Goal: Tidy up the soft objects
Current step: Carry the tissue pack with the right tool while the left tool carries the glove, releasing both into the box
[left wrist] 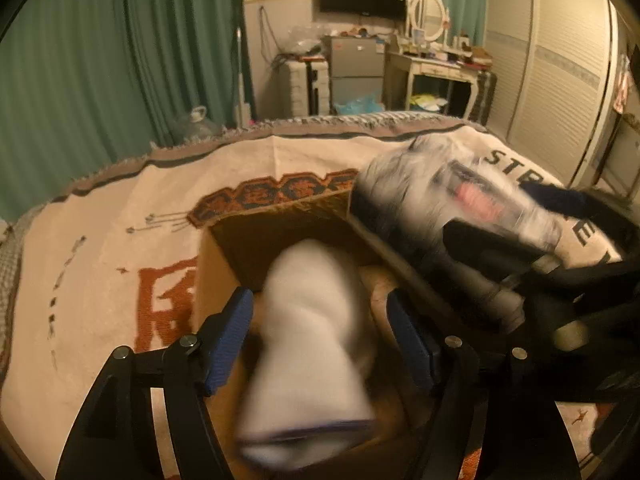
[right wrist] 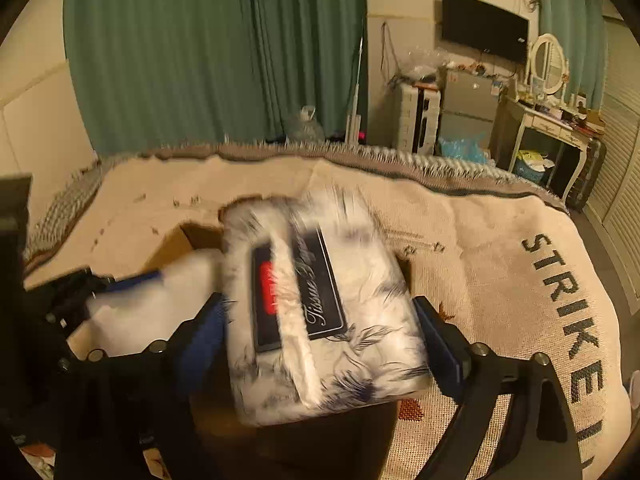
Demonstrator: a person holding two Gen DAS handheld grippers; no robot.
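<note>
White sock (left wrist: 312,344) and tissue pack (right wrist: 320,320) crowd the box (left wrist: 280,232) opening.

White sock (left wrist: 312,344) over open cardboard box (left wrist: 280,232), feather-print tissue pack (right wrist: 324,312) tilted above it

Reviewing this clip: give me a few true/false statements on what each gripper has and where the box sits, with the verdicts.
1. The right gripper has a tissue pack between its fingers. True.
2. The cardboard box stands on a bare wooden floor. False: it sits on a woven blanket with printed lettering.
3. A white soft object lies between the fingers of the left gripper, over the box opening. True.
4. The curtains behind the bed are red. False: they are green.
5. The tissue pack is plain white, unmarked. False: it carries a dark label and feather-like prints.
</note>
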